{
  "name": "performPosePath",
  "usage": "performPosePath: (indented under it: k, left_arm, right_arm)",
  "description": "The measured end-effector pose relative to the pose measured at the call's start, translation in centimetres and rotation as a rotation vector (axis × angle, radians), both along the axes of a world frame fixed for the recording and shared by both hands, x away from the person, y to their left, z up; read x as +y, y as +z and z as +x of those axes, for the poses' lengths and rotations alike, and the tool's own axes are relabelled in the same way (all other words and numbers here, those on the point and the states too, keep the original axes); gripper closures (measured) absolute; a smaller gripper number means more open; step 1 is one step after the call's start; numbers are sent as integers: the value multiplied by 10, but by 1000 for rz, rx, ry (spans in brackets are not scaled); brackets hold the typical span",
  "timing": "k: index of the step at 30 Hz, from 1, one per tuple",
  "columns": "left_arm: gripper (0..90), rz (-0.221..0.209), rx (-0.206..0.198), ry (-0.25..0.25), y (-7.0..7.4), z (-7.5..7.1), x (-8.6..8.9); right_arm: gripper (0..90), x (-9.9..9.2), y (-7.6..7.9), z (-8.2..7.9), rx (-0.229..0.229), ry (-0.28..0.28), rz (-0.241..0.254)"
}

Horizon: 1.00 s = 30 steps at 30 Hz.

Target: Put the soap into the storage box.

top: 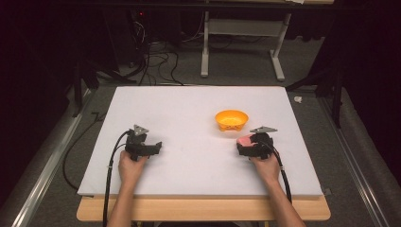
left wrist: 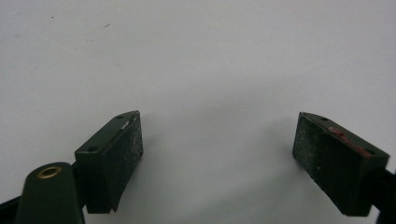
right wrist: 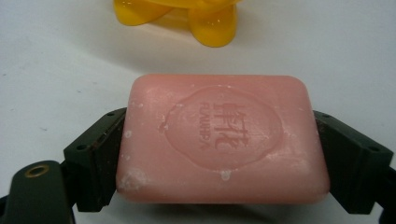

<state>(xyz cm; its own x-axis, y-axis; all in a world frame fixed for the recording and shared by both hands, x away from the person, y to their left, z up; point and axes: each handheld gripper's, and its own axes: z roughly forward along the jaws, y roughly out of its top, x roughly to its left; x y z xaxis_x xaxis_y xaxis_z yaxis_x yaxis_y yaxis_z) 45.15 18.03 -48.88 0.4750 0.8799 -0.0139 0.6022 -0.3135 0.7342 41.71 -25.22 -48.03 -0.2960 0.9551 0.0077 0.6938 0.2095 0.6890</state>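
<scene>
The soap (right wrist: 223, 140), a pink bar with a stamped seal on its top face, sits at the centre of the right gripper view, clamped by its two short ends between the right tongs (right wrist: 223, 158). The flat, stamped face is turned up, so the pads press on the narrow ends, where the bar gives a firm, square hold and is least likely to twist or slip. In the high view the soap (top: 245, 140) shows as a pink patch at the front of the right tongs (top: 249, 144), right of the frame's middle, low over the white worktop (top: 189, 113); whether it touches the surface I cannot tell.

Just beyond it, at the top edge of the right gripper view, stands the bowl (right wrist: 187, 16), yellow, on stubby feet. In the high view the bowl (top: 231, 120) is near the soap, a little above and left of it in the frame. I judge the bar is meant to go into it: the tongs point that way, and a short lift over the rim would do.

The left tongs (left wrist: 217, 144) stand wide apart, released and holding nothing, with only bare worktop between them. In the high view they rest at the lower left (top: 153, 147), well apart from soap and bowl, likely parked out of the way.
</scene>
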Motion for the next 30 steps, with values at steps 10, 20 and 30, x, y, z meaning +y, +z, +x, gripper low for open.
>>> performPosePath:
  k: [10,20,30]
  left_arm:
    - [166,0,0,0,0,0,0]
    - [165,0,0,0,0,0,0]
    - [166,1,0,0,0,0,0]
  right_arm:
    - [138,0,5,-4,-5,4,9]
    - [138,3,12,-10,-16,28,13]
    - [138,3,27,-18,-41,46,59]
